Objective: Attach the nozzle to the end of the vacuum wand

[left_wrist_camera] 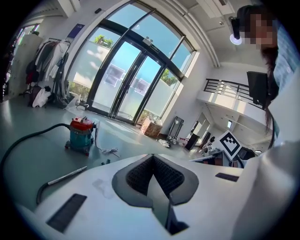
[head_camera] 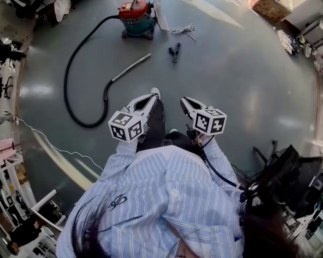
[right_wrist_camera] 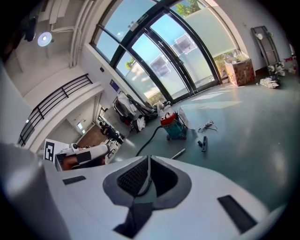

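A red and teal vacuum [head_camera: 135, 19] stands far ahead on the grey floor. Its black hose [head_camera: 75, 75] loops left and ends in a metal wand [head_camera: 131, 67] that lies flat. A black nozzle [head_camera: 175, 52] lies on the floor to the wand's right, apart from it. My left gripper [head_camera: 153, 95] and right gripper [head_camera: 184, 101] are held side by side in front of my body, well short of both parts, each shut with nothing in it. The left gripper view shows the vacuum [left_wrist_camera: 80, 135] and wand [left_wrist_camera: 67, 176] beyond its gripper [left_wrist_camera: 153, 161]. Past the right gripper [right_wrist_camera: 148, 161] lie the nozzle [right_wrist_camera: 203, 143] and wand [right_wrist_camera: 178, 153].
A coiled white power cord [head_camera: 182, 29] lies right of the vacuum. A black office chair [head_camera: 287, 176] stands close at my right. A thin white cable [head_camera: 55, 146] runs along the floor at my left. A cardboard box [head_camera: 271, 9] sits far right.
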The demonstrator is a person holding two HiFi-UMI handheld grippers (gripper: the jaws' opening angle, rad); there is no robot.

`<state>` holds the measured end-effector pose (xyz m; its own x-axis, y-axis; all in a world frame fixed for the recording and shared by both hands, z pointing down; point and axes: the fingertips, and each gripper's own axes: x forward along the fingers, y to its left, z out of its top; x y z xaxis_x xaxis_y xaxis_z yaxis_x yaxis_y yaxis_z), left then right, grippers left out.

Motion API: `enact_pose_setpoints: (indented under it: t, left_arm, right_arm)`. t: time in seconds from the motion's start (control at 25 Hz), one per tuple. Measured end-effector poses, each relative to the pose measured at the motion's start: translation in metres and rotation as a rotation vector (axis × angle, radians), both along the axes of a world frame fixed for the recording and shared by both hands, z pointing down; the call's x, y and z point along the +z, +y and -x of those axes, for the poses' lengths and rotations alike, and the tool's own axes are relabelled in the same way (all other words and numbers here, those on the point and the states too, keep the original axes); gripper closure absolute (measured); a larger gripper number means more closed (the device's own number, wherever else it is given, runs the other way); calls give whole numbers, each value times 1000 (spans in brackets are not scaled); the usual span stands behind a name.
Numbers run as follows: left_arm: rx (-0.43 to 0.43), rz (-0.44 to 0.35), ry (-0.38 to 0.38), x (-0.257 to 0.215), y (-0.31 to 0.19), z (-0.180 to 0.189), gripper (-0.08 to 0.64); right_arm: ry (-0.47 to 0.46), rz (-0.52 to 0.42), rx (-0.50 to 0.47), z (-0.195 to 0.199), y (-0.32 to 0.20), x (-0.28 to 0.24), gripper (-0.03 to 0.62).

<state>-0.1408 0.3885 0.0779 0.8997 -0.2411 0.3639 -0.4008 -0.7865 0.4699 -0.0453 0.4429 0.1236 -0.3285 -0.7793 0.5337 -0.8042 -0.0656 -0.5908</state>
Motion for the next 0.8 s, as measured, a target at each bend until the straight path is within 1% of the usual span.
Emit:
enact_pose_setpoints:
  t: [0.12,0.28,0.4,0.48,0.6,0.8]
  left_arm:
    - [10,-5,3,-1,-51,-14,555]
    - [58,-13,-3,-2,-121,-32,554]
    - [67,21,2,8,-174,-43,554]
    - [80,51,12,13,-204,-50,554]
    - [99,67,15,18,-241,-63,554]
    - [87,108,-19,33,-277,-77,554]
  right_arm:
    - [-25,13,17,-11,-44,0,577]
    - [-59,32,70,-31,-109,1,576]
    - [-82,41,89,-38,-154,3,575]
    - [-104,27,96,-40,-181,-1,575]
    - [-133,15,115,-50,-213,-8,575]
    - [-131,59,117,-73,-244,-4,575]
